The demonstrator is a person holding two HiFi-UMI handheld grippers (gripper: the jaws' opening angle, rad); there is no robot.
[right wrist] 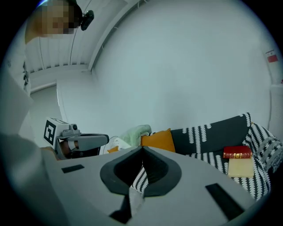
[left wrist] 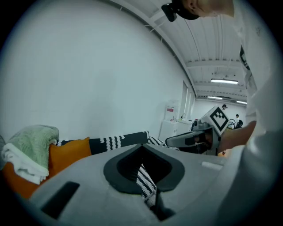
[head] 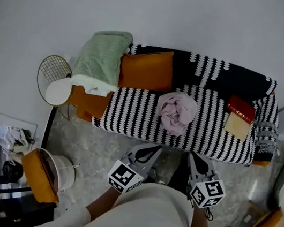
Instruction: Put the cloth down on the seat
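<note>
In the head view, the pink cloth point(head: 176, 112) lies in a crumpled heap on the striped seat point(head: 131, 114), near its middle and close to the front edge. It touches nothing but the cover. The left tool point(head: 152, 150) and the right tool point(head: 194, 158) hang low beside the person's body, over the floor and apart from the seat. The cloth lies straight ahead of both tools, roughly on the line between their tips, so neither hand is clearly nearer. The heap runs a little longer from front to back than across, but it has no real long axis. An orange cushion point(head: 147, 69) sits behind and to the left of it. A red book point(head: 241, 107) lies well to its right.

In the left gripper view, the left tool point(left wrist: 142, 152) has its jaws together with nothing in them. Only a sliver of striped cover shows through the slit below the tips. The cloth is hidden behind the tool's own body. The right tool point(left wrist: 194, 139) shows alongside at the right.

In the right gripper view, the right tool point(right wrist: 142, 152) also has its jaws together and carries nothing. The cloth is out of sight here too, while the red book point(right wrist: 237, 152) shows on the seat at the right. With the cloth resting free on the seat, the task looks complete.
</note>
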